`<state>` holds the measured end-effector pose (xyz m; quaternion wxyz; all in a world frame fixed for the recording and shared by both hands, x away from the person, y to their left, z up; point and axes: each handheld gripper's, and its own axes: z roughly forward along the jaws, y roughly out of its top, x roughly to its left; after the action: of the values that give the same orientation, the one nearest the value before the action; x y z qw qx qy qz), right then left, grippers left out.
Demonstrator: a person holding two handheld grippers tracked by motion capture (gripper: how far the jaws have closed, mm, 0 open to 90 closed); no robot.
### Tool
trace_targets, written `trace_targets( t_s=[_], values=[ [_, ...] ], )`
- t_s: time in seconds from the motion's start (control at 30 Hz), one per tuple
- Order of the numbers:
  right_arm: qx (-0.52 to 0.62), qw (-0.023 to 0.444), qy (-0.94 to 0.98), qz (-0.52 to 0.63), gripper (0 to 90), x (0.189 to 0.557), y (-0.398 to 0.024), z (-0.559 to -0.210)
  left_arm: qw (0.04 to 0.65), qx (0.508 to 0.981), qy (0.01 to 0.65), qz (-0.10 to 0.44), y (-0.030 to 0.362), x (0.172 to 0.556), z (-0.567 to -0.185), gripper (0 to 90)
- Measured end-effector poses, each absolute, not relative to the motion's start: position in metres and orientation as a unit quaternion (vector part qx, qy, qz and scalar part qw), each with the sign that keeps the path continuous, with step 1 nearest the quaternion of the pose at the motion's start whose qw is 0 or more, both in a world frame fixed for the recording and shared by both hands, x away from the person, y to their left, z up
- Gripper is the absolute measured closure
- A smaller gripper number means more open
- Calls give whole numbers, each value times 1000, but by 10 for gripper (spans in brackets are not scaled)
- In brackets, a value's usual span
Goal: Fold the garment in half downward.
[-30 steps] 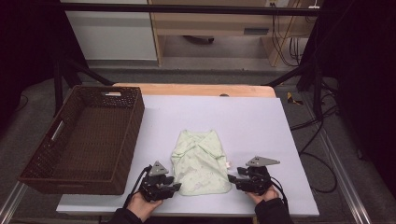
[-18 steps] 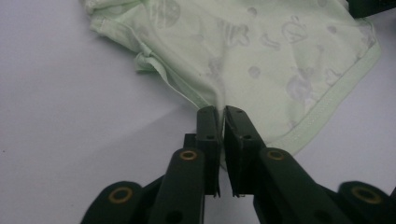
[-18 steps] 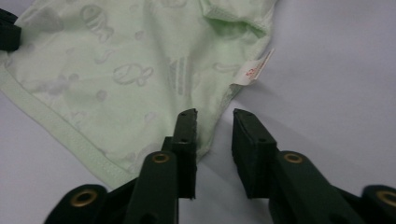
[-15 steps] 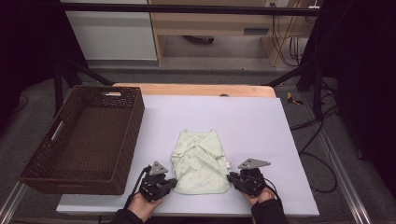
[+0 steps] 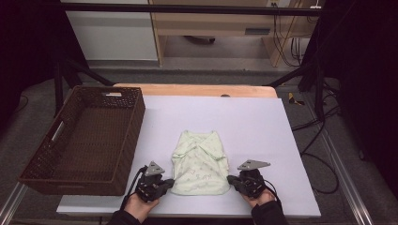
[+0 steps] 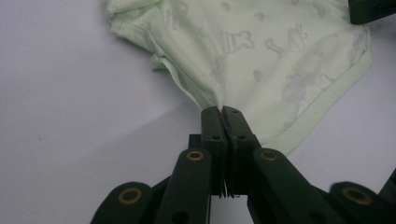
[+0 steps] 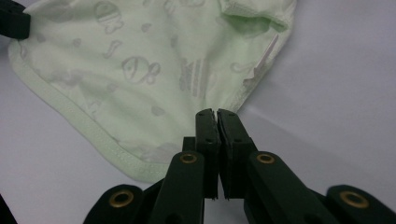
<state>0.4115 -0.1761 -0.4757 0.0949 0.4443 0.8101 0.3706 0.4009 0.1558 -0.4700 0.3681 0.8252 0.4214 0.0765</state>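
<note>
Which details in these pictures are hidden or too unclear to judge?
- High view: the print on the garment is too small to read.
- High view: the jaws of the left gripper and the right gripper are too small and dark to tell apart.
- Both gripper views: the garment's top is cut off by the frame edge.
- High view: the basket near wall hides part of its floor.

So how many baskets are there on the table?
1. The brown woven wicker basket sits at the left edge of the white table, left of the pale green baby garment.
</note>
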Motion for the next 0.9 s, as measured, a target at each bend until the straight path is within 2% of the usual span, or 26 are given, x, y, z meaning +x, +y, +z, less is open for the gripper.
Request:
trace_targets(
  t_s=[0.2, 0.27, 0.37, 0.53, 0.63, 0.73, 0.9],
  values=[
    [439, 85, 812, 375, 865, 411, -177, -476, 370, 829, 413, 79, 155, 401, -471, 863],
    [438, 84, 812, 375, 813, 411, -178, -476, 372, 831, 406, 83, 155, 400, -470, 816],
    [442, 81, 803, 392, 686, 412, -182, -475, 381, 833, 389, 95, 158, 401, -467, 708],
    [439, 84, 788, 424, 462, 414, -190, -472, 409, 824, 381, 92, 162, 405, -466, 384],
    [439, 81, 776, 446, 356, 416, -194, -470, 423, 818, 378, 92, 163, 407, -465, 250],
    [437, 100, 771, 452, 241, 417, -196, -469, 435, 814, 374, 95, 164, 408, -464, 189],
    [433, 123, 765, 460, 152, 419, -199, -469, 449, 804, 376, 103, 167, 412, -462, 81]
  ],
)
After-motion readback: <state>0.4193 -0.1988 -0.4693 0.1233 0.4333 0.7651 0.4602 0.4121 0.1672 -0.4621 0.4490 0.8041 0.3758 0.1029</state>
